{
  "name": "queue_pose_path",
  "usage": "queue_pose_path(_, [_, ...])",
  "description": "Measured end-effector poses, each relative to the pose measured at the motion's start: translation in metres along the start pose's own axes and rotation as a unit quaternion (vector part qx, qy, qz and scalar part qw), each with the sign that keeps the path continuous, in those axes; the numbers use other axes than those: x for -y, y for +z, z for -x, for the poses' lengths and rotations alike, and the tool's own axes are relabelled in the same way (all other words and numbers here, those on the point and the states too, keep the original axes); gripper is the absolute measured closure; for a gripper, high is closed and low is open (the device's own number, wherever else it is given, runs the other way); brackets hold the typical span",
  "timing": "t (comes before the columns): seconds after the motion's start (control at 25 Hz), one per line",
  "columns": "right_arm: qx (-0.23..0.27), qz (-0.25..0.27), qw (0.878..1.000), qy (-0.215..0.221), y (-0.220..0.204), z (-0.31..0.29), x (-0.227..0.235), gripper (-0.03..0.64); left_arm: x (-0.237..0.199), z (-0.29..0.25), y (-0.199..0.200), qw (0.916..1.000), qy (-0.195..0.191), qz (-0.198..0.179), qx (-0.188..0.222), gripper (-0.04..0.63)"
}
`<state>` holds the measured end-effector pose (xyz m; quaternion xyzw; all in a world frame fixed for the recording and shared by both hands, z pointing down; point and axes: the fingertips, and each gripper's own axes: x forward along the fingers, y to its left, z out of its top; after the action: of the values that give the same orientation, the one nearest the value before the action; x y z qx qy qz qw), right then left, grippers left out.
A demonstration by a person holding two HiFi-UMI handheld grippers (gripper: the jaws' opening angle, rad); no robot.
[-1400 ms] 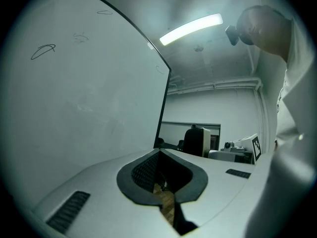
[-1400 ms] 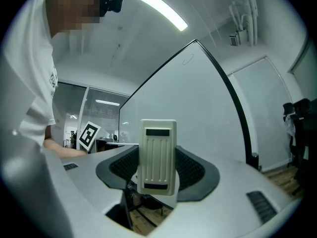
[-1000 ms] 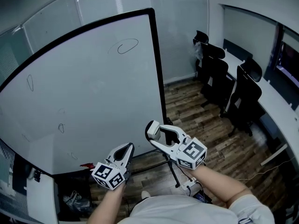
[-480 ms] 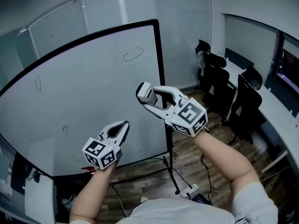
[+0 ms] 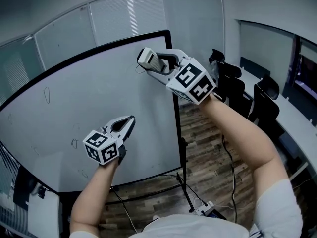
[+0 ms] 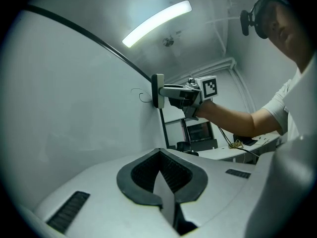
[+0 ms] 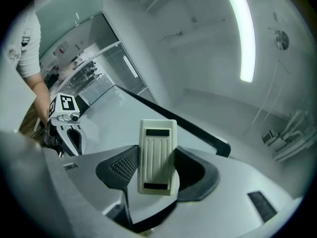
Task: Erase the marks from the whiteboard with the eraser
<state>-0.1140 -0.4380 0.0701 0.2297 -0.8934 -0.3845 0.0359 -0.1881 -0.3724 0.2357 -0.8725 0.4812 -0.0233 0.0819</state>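
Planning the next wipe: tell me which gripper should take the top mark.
Right. The right gripper holds the eraser, up at the whiteboard beside the top mark. The left gripper is shut, empty and lower.

R arm point(image 5: 240, 130) stretched up & fwd, R gripper point(image 5: 157, 63) held high, jaws clamped on eraser point(image 5: 147, 57). L arm point(image 5: 96, 192) bent, lower; L gripper point(image 5: 128, 124) at mid height, jaws together w/ nothing btwn them, tips pointing up-right.

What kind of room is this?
Most likely an office or meeting room: a large whiteboard on a stand, black office chairs at a long white desk, and wood-look flooring.
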Motion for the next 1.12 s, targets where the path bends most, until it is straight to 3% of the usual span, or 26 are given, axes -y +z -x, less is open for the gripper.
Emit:
queue_pose_path(0.36, [-0.008,0.044,0.999,-0.024,0.031,-0.01,0.027,0.376,-0.008,0.006,0.012,0.9999,0.004,-0.012,0.006,0.589])
queue_pose_path(0.68, [-0.013,0.073,0.997,0.025,0.004,-0.031,-0.045,0.376,-0.008,0.011,0.0,1.0,-0.001,-0.006,0.001,0.589])
queue_pose_path(0.92, [-0.032,0.11,0.989,0.093,-0.027,-0.042,-0.117,0.376,-0.008,0.015,-0.009,1.0,-0.002,0.006,-0.002,0.589])
queue_pose_path(1.12, [-0.043,0.114,0.986,0.116,-0.037,-0.046,-0.138,0.376,-0.012,0.017,-0.018,0.9999,0.003,0.012,-0.006,0.589])
